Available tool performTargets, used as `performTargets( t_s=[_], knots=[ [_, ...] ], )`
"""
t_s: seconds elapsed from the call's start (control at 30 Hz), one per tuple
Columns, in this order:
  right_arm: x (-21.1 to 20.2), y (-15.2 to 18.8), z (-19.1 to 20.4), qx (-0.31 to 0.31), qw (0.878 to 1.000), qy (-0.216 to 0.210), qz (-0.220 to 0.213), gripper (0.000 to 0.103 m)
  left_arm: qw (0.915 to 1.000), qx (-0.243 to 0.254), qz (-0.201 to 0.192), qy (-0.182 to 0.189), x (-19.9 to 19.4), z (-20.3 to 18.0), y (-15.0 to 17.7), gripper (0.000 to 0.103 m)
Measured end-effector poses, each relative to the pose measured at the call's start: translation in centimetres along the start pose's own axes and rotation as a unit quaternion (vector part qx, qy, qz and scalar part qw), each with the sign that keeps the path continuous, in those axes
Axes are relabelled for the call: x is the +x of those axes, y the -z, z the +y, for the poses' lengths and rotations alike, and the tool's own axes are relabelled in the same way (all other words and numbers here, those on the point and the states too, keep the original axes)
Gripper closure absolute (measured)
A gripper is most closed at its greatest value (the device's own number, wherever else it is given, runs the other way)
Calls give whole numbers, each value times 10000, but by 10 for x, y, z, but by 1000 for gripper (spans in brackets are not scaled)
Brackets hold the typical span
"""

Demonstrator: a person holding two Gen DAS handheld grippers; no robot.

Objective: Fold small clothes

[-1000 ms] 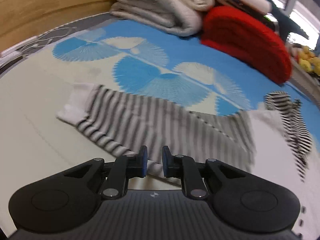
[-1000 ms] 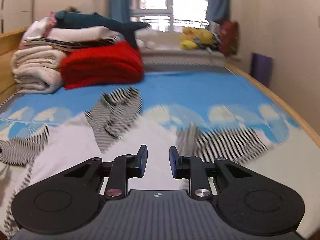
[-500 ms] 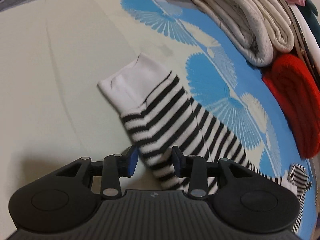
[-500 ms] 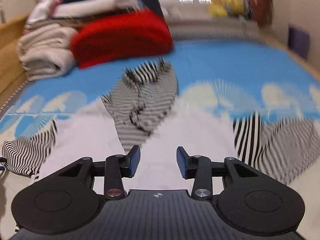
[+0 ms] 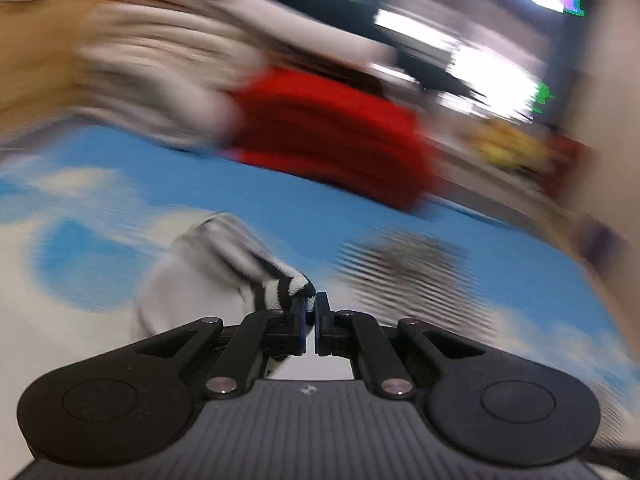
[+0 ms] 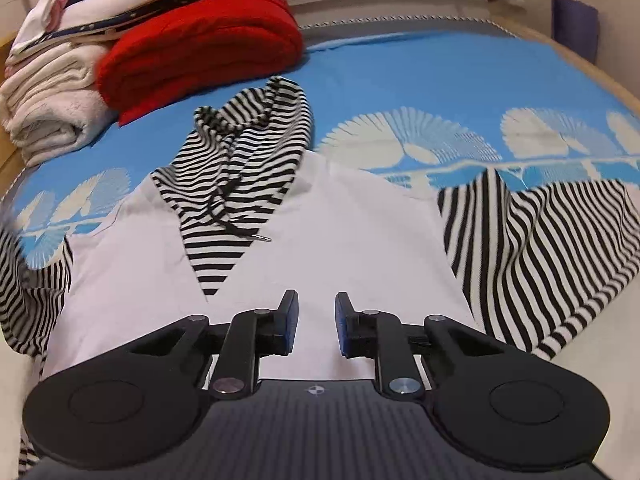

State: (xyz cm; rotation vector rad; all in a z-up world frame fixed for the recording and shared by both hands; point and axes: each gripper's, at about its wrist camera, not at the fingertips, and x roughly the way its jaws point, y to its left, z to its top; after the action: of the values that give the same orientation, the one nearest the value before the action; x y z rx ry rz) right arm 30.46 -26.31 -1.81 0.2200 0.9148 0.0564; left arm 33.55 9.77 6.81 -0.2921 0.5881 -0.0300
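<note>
Fabric of a striped sleeve (image 5: pixel 276 280) is pinched in the left gripper (image 5: pixel 311 312), clamped shut on it above the bed (image 5: pixel 280 208). The right gripper (image 6: pixel 316 320), jaws just narrowed yet apart and empty, hangs over the hoodie's white body (image 6: pixel 352 232).

Hood (image 6: pixel 256 140) lies on garment body (image 6: pixel 340 232), sleeves either side.

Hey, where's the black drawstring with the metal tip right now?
In the right wrist view, the black drawstring trails down the striped hood left of centre, its metal tip on the white shirt body.
</note>
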Motion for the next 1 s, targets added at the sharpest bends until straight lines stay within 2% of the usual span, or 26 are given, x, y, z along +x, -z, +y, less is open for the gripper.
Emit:
performTargets(
  t_s=[0.03, 0.07, 0.1, 0.13, 0.2, 0.33, 0.4, 0.5, 0.6, 0.67, 0.7, 0.77, 0.9, 1.0],
  knots=[
    [1, 0, -4, 107, 9999, -18, -5, 82, 9975, 159, 303, 626, 3, -28, 11, 98],
    [4, 0, -7, 184, 9998, -3, 13, 82, 9920, 271, 596, 1080, 6, -46, 20, 95],
    [7, -1, -10, 297, 9995, 31, 48, 81, 9823, 420, 955, 1558, 9, -64, 31, 92],
    [9, -1, -15, 463, 9989, 39, 80, 80, 9775, 514, 1121, 1710, 11, -73, 38, 92],
    [15, -3, -25, 833, 9964, -6, 149, 74, 9794, 493, 1221, 1527, 13, -74, 45, 79],
    [29, 0, -39, 1463, 9888, -151, 243, 69, 9882, -35, 1392, 640, 31, -38, 35, 78],
    [37, 2, -42, 1662, 9853, -167, 346, 62, 9874, -164, 1572, 57, 42, -17, 30, 78],
    [53, 5, -44, 1938, 9793, -66, 574, 56, 9799, -561, 1847, -511, 51, 14, 19, 78],
    [67, 9, -48, 2192, 9726, 77, 774, 56, 9729, -977, 1954, -755, 57, 38, 10, 78],
    [78, 12, -53, 2433, 9657, 110, 897, 58, 9707, -1066, 1947, -919, 56, 49, 4, 78],
    [81, 13, -54, 2489, 9644, 106, 891, 71, 9705, -1079, 1934, -954, 55, 50, 2, 78],
    [85, 10, -53, 2339, 9692, 147, 756, 97, 9705, -1113, 1915, -949, 54, 53, -3, 78],
    [64, 0, -47, 2172, 9760, -106, -73, 98, 9720, -1018, 1907, -917, 55, 41, -7, 78],
    [20, -8, -38, 1913, 9741, -194, -1186, 98, 9711, -962, 2033, -796, 59, 34, -2, 78]
  ],
)
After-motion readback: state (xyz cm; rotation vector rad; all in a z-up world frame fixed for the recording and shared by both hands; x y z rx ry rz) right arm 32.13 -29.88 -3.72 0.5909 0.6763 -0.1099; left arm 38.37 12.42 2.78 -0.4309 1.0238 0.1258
